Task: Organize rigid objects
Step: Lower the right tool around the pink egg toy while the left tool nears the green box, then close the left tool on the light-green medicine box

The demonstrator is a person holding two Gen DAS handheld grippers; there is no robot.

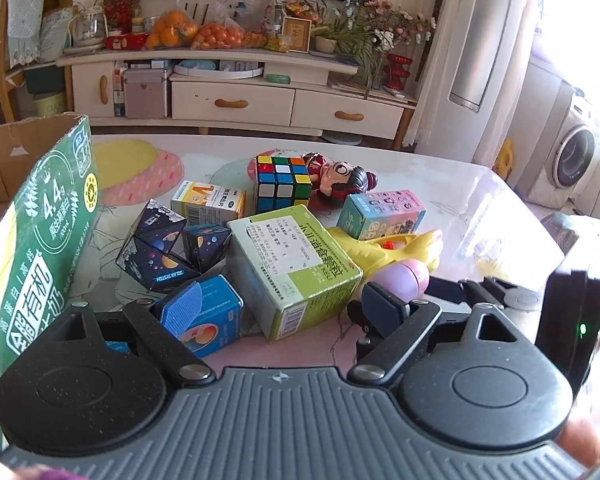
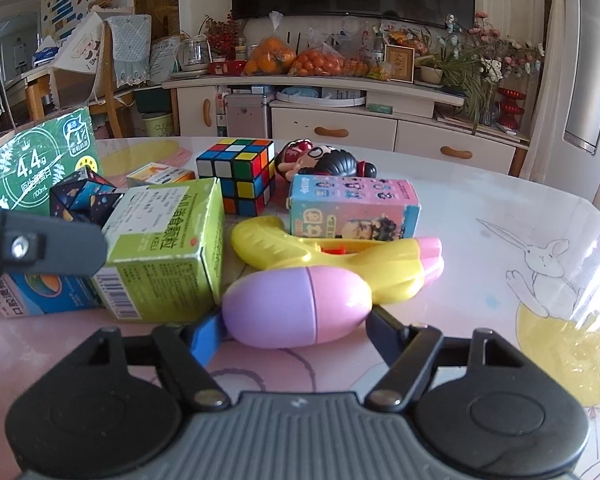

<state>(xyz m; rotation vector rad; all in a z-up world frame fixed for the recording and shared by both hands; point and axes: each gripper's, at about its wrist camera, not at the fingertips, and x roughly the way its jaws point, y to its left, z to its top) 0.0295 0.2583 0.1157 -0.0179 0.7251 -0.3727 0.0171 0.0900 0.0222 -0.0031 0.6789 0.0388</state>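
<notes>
A pile of rigid objects lies on the table: a big green medicine box [image 1: 296,270], a Rubik's cube [image 1: 283,184], a dark space-print folding cube [image 1: 156,246], a blue box [image 1: 204,316], a doll [image 1: 340,178], a yellow toy gun [image 2: 340,258] and a purple-pink egg [image 2: 296,306]. My left gripper [image 1: 284,308] is open, its fingers either side of the green box's near corner. My right gripper [image 2: 296,336] has its fingers against both ends of the egg, which rests on the table.
A tall green milk carton box [image 1: 32,248] stands open at the left. A pastel figure box [image 2: 352,208] and a yellow-white box [image 1: 208,202] lie in the pile. The table's right side [image 2: 520,220] has rabbit drawings. A TV cabinet [image 1: 236,96] stands behind.
</notes>
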